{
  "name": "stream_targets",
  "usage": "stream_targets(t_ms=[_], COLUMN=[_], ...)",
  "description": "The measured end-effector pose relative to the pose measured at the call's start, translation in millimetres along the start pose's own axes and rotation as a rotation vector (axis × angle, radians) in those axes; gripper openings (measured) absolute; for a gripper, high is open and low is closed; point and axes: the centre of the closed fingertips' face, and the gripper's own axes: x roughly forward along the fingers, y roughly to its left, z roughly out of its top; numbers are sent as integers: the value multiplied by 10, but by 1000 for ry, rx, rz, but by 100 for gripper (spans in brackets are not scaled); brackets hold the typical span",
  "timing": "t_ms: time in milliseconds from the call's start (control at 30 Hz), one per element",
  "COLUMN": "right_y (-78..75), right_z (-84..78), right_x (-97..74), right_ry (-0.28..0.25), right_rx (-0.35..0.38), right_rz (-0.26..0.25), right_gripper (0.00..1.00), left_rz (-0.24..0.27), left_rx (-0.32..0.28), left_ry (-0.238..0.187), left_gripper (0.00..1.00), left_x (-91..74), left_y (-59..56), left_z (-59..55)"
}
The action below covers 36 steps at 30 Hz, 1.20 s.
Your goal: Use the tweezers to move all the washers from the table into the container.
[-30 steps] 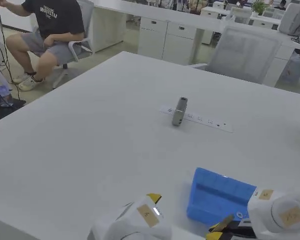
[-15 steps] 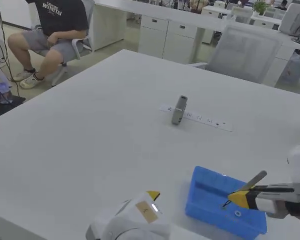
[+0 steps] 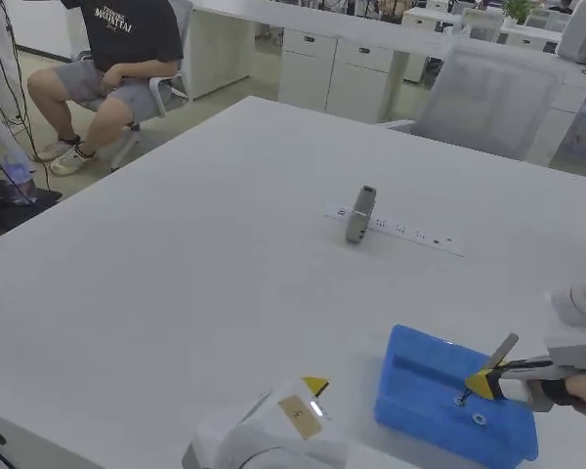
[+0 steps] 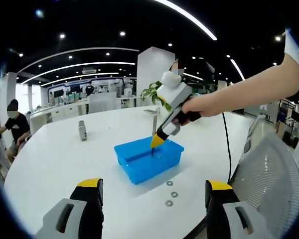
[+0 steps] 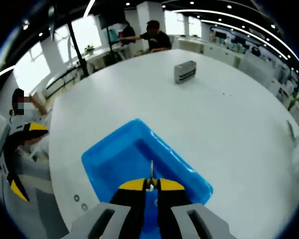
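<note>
Currently tweezers [image 5: 151,172] are clamped in the right gripper [image 5: 149,185], tips in the container [image 4: 139,172]; left gripper [image 4: 153,185] is held wide, empty. Three washers [image 4: 169,183] lie on the table [image 4: 65,149] beside it: likely light, stiff, slippery; best pinched across the rim.

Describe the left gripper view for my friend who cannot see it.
A hand-held right tool holds tweezers tip-down in a blue container on a white table. Three washers lie on the table just in front of the container, beyond the left tool, whose jaws stand wide open.
</note>
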Motion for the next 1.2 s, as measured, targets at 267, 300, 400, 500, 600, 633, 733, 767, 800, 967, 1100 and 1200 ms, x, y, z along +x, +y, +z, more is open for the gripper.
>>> stream_targets(t_ms=[267,300,400,500,600,633,733,767,800,967,1100,1200], right_y=[-97,-107,-127,-93,-27,-13,51,96,120,244,354,442], right_z=[-112,-81,-103,-100,-69,-55,5,37,52,112,109,100], right_x=[101,95,95,64,8,-20,-114,-166,-198,-355,-445,-500], right_ry=[18,1,10,5,-17,-24,-53,-69,-76,-115,-129,-142], right_rx=[-31,-36,-52,-68,-74,-76,-83,-89,-90,-103,-105,-102], right_rz=[-4,-8,-12,-17,-23,-25,-20,-17,-16,-3,12,26], right_gripper=[4,4,5,5,5,5,5,5,5,5,5,5], left_rz=[-3,-2,0,-1,-2,-2,-2,-2,-2,-5,-9,-11], left_rx=[12,12,11,12,12,13,14,14,14,16,18,17], left_ry=[17,17,17,19,18,19,22,23,22,23,25,27], left_gripper=[85,84,84,84,84,84,84,84,84,84,84,84], left_x=[9,6,2,5,4,3,0,5,6,10,15,17], left_y=[-10,-10,-8,-9,-14,-14,-18,-15,-15,-19,-26,-31], left_z=[-29,-28,-25,-29,-26,-26,-29,-32,-32,-35,-39,-43])
